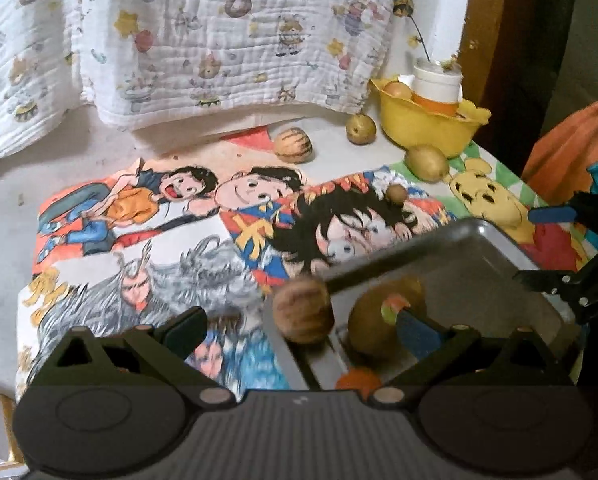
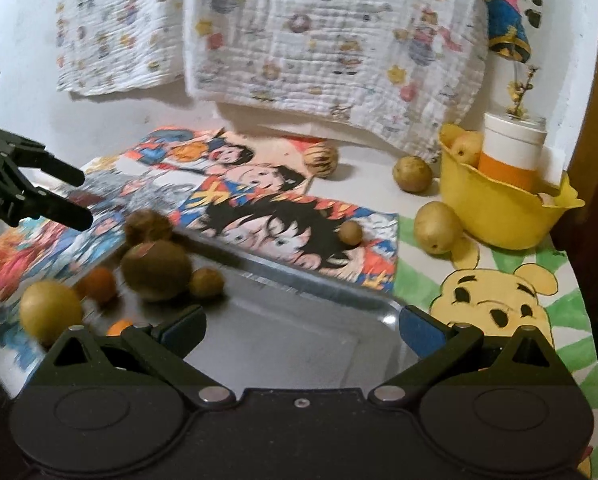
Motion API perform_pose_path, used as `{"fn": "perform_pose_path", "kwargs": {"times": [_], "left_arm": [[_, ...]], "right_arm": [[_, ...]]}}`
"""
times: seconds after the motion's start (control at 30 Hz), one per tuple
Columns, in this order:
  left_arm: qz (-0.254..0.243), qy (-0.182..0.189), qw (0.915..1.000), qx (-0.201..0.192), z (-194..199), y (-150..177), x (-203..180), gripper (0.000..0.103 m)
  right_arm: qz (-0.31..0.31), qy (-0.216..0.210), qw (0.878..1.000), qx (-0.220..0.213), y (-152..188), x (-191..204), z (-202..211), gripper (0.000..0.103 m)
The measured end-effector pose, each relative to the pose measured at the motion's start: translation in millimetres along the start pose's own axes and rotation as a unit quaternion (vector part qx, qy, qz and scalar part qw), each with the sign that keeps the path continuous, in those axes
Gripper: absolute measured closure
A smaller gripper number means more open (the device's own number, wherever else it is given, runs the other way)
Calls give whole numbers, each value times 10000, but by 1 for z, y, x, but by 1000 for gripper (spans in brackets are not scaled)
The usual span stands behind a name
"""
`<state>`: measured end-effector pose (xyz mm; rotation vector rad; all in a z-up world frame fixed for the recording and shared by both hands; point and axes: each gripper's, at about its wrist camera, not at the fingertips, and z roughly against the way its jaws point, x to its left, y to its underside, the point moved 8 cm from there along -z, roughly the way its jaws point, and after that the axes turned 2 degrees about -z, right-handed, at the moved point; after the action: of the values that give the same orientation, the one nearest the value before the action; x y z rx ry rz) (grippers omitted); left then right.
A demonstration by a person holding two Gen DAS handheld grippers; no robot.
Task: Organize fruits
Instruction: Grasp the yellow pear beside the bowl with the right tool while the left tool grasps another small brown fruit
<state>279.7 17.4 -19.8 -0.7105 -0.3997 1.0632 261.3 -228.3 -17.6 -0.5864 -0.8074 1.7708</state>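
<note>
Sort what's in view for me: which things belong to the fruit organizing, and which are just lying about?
Part of the job:
- metal tray
- kiwi with sticker and small fruits beside it on the tray
- loose fruits near the yellow bowl: striped one, round ones
- both hand-held grippers, open

Just lying about:
- cartoon posters
- hanging printed cloth
- white-and-orange jar
</note>
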Motion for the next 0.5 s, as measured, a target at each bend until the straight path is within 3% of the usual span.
{"fn": "perform_pose_path", "kwargs": {"times": [0.2,0.5], "left_arm": [[-82,144,9998,-87,-29,-33,-2,1],[-734,614,9949,-317,-73,-77,-44,1]], "right_arm": [[-293,286,9991,-84,-15,-26,-21,1],[-814,798,9933,-175,-46,-77,-45,1]]}}
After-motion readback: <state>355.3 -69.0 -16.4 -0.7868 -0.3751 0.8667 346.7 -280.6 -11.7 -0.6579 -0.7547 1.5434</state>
